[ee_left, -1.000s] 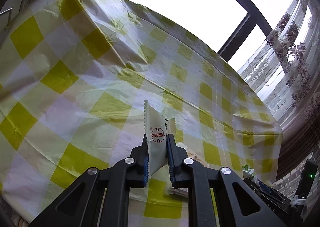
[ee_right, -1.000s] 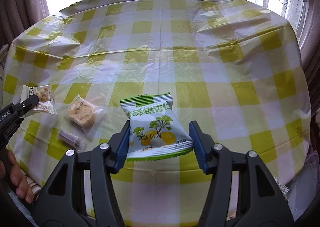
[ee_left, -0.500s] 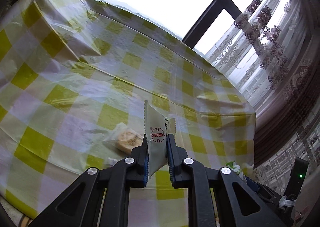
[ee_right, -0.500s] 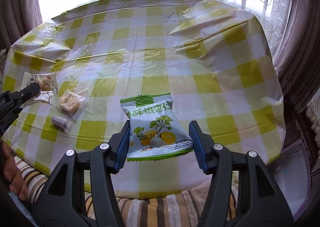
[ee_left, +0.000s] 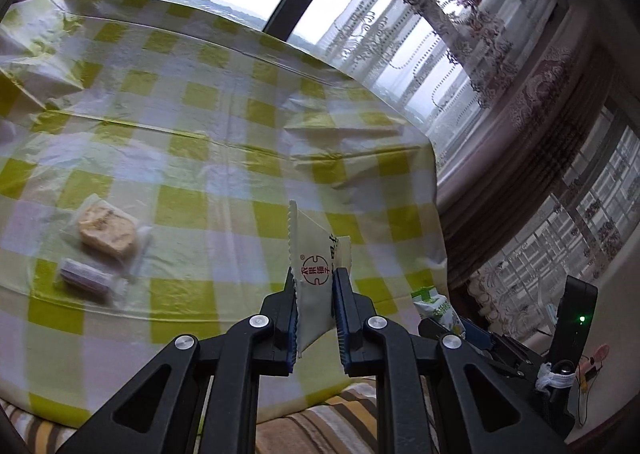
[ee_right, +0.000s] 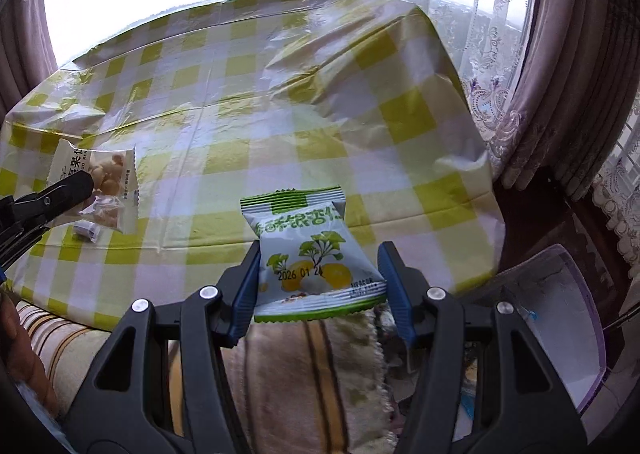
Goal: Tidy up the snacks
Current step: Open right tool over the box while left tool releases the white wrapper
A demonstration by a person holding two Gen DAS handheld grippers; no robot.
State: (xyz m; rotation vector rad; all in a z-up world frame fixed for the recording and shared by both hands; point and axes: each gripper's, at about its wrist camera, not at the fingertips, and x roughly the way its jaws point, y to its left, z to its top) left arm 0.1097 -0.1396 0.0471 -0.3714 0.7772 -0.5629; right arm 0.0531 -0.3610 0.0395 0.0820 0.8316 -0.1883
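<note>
Left gripper (ee_left: 314, 286) clamps a white snack packet (ee_left: 314, 274) edge-on, low centre of frame. Right gripper (ee_right: 318, 278) grips a green-and-white snack bag (ee_right: 312, 254) at lower centre. Wrapped biscuit (ee_left: 107, 230) lies on checked tablecloth (ee_left: 224, 125), mid-left.

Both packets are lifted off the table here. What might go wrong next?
The right hand-held gripper pinches the green packet only by its edges; it might slip out. The left hand-held gripper grips the white packet edge-on, so it may land tilted. The clear bin sits low beside the table, easy to miss.
</note>
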